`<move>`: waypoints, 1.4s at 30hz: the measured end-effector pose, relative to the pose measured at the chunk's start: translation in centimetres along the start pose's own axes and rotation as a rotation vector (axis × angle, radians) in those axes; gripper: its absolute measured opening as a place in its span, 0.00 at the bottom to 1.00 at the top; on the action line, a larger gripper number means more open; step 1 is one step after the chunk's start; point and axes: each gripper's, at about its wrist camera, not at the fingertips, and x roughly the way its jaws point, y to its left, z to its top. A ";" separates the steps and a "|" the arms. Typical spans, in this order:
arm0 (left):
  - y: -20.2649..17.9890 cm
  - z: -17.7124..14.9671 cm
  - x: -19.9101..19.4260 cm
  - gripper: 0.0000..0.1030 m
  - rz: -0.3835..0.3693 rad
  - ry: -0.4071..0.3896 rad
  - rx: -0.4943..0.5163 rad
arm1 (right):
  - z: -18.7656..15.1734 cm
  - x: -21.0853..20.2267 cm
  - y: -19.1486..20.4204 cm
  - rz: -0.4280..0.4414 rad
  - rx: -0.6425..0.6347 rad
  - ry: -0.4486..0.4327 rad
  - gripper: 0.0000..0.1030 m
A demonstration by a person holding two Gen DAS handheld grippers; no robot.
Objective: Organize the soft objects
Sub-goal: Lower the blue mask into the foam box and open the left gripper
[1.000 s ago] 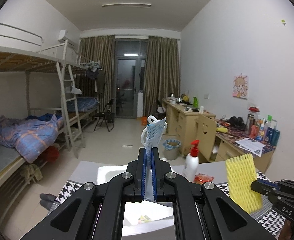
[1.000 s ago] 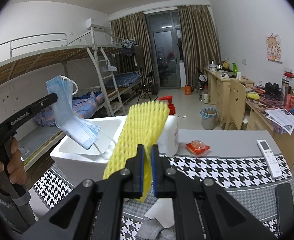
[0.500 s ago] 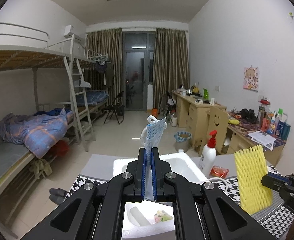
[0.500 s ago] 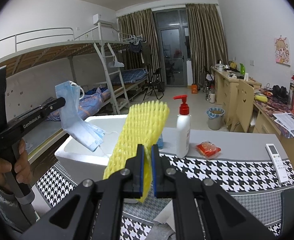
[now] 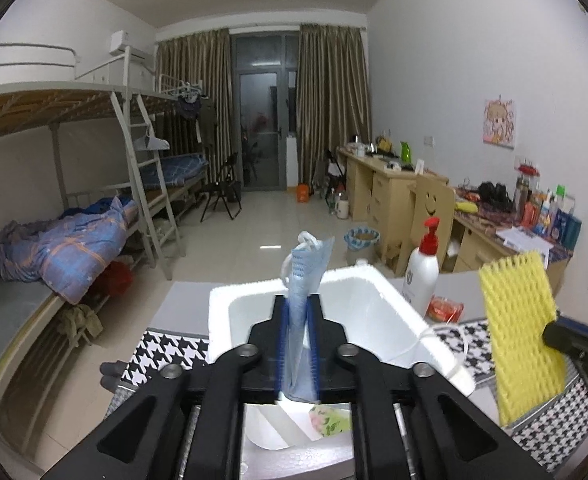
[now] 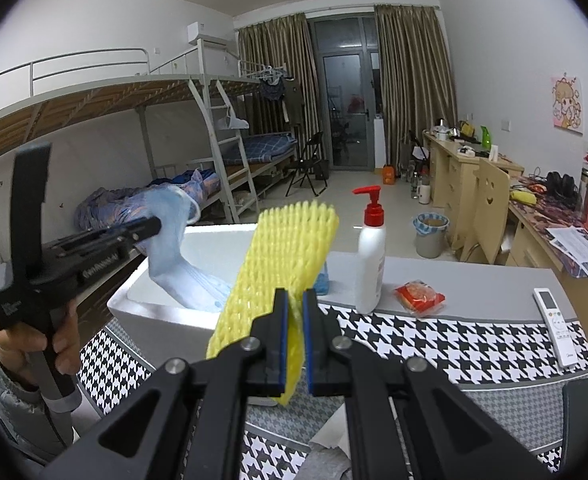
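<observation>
My left gripper (image 5: pixel 297 344), jaws clamped on a pale blue pleated face mask (image 6: pixel 174 256), hovers over the white foam box (image 5: pixel 378 300); next, release. Right gripper (image 6: pixel 294 344) grips yellow foam netting (image 6: pixel 282 256), waiting.

Two tongs, each holding a soft item over the counter

The right tongs (image 6: pixel 293 330) pinch a yellow foam net sleeve (image 6: pixel 282 258) that leans up and right. To the left, the left tongs (image 6: pixel 150 226) grip a blue face mask (image 6: pixel 174 256) whose lower end hangs into the white foam box (image 6: pixel 154 308). On the houndstooth-covered counter (image 6: pixel 454 344) stand a pump bottle (image 6: pixel 371 256), a red packet (image 6: pixel 419 296) and a remote (image 6: pixel 556 326).
</observation>
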 end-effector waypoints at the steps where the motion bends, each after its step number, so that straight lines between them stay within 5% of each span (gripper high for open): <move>1: 0.0 -0.1 0.1 0.46 0.001 0.006 0.006 | 0.0 0.1 0.1 -0.001 -0.003 0.001 0.09; 3: 0.1 -0.4 0.0 0.79 -0.002 -0.002 0.010 | 0.1 0.2 0.1 -0.005 -0.003 0.004 0.09; 7: 0.4 -0.5 -0.6 0.91 0.019 -0.031 0.005 | 0.2 0.3 0.4 -0.012 -0.007 0.005 0.09; 16: 1.8 -0.3 -2.1 0.99 0.016 -0.078 -0.036 | 0.7 0.8 0.9 -0.017 -0.010 0.013 0.09; 42: 4.1 -1.9 -4.5 0.99 0.086 -0.121 -0.079 | 2.8 3.7 3.3 0.045 -0.062 0.035 0.09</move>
